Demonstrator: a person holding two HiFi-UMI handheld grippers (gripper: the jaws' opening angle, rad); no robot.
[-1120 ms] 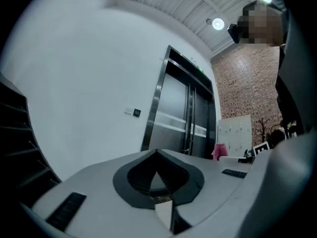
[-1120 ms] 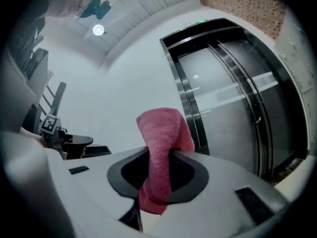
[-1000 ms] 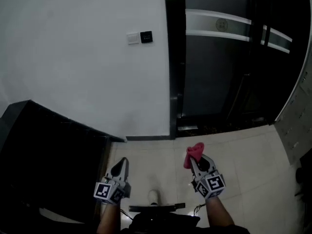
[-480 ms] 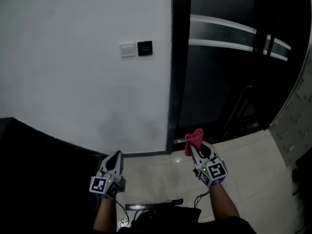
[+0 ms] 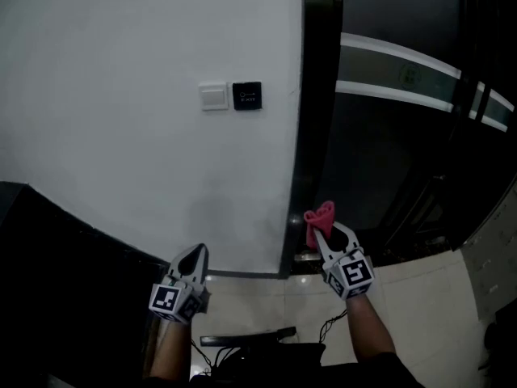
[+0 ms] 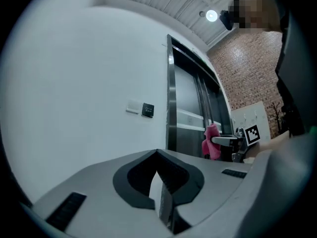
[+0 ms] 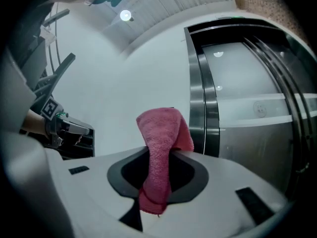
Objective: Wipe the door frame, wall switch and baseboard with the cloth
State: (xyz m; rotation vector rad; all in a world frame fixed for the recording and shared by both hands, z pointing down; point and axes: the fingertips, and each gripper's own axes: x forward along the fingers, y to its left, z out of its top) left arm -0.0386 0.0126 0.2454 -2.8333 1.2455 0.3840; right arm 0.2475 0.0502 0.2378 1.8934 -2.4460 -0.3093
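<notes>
Down low by the body, the left hand-held gripper [image 5: 196,255] has its jaws pressed together on nothing and just hangs beside the plain white wall [image 5: 121,136]. The right hand-held gripper [image 5: 324,234] is clamped on the pink terry cloth [image 5: 318,219], which pokes up past the jaw tips in a floppy bunch, in front of the lower part of the dark glossy metal door frame [image 5: 313,120]. Can't tell if it's touching. A thin grey baseboard strip [image 5: 242,274] runs along the wall's foot, and the white square wall switch [image 5: 213,96] sits higher up beside a small black panel [image 5: 246,95]. My worry: only a narrow fold looks pinched, so dragging hard on the frame could tug it loose, or the bare jaw tips could scrape the finish. Rubbing the switch might flip it too. The print on the black panel and the round emblem [image 5: 404,75] on the door's pale band are too small to read.
</notes>
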